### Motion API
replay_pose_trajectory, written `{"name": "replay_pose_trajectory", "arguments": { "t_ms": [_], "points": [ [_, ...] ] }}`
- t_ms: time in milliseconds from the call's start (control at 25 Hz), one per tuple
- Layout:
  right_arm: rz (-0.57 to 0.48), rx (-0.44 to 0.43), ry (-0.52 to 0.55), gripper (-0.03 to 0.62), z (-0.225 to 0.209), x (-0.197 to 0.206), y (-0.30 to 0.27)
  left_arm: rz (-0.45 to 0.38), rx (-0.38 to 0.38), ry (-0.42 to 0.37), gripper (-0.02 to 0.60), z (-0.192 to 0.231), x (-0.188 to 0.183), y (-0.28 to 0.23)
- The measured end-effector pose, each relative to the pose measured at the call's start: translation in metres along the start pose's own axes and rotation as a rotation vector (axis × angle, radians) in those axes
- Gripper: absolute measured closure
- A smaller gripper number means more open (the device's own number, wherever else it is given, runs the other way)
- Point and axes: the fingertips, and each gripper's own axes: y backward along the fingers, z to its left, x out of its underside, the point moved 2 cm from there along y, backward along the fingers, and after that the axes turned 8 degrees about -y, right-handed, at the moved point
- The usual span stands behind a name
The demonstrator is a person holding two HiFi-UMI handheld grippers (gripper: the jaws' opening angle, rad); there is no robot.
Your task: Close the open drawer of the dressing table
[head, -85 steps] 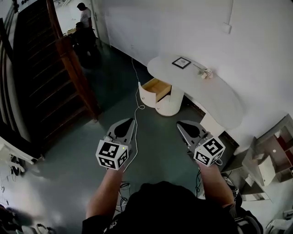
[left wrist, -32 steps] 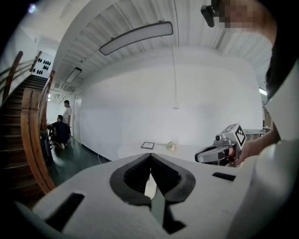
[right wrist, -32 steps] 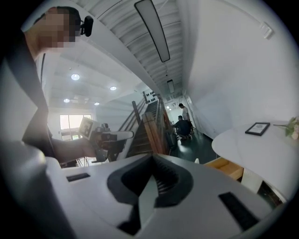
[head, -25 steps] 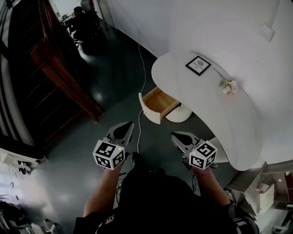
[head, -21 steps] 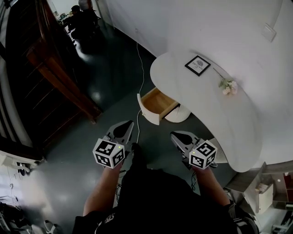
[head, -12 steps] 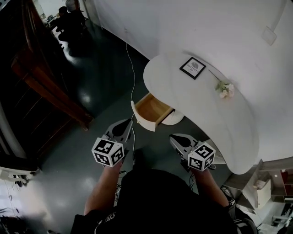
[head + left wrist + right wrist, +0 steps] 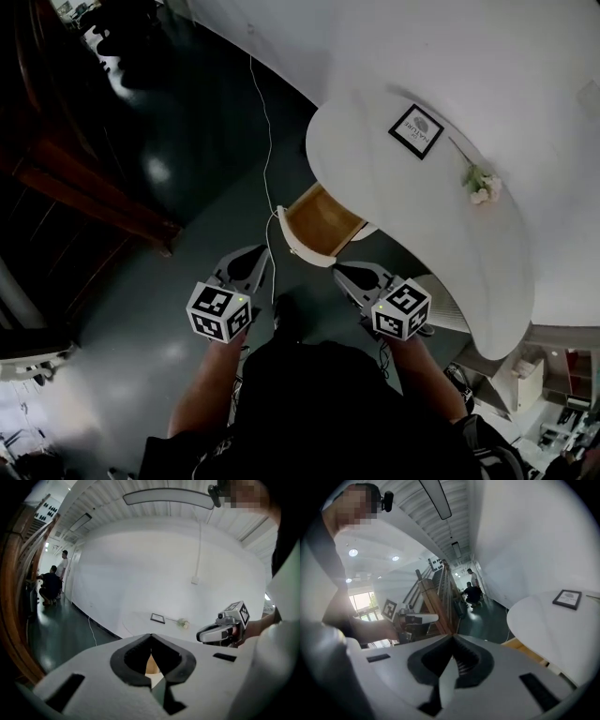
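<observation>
Jaws of both grippers are clenched on nothing — left gripper [image 7: 255, 255] sits at seven o'clock of the open drawer [image 7: 321, 219], right gripper [image 7: 343, 272] at five o'clock, near its white front. Drawer juts from the dressing table [image 7: 427, 225] toward eight o'clock — wooden inside showing.

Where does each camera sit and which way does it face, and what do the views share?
Head view: on the person's head, steeply down at the open drawer; both forearms, left gripper, right gripper show.
Left gripper view: on that gripper, facing the dressing table; its shut jaws show.
Right gripper view: on that gripper, facing the staircase; its shut jaws show.
Shared: picture frame, in all three.
</observation>
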Motion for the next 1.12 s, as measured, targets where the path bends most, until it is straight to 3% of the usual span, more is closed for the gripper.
{"name": "replay_pose_trajectory", "arguments": {
  "t_ms": [240, 480, 840, 1120],
  "points": [
    [0.068, -0.012, -0.054, 0.588, -0.018, 0.026, -0.039, 0.077, 0.014, 0.079, 0.574, 0.027, 0.049, -0.031],
    [0.168, -0.034, -0.100, 0.588, -0.048, 0.067, -0.054, 0.102, -0.004, 0.140, 0.574, 0.024, 0.076, -0.062],
    [0.181, -0.008, -0.152, 0.588, -0.091, 0.112, -0.068, 0.185, 0.015, 0.162, 0.574, 0.002, 0.144, -0.094],
    [0.212, 0.002, -0.187, 0.588, -0.105, 0.146, -0.073, 0.278, 0.049, 0.126, 0.574, -0.007, 0.194, -0.112]
  ]
}}
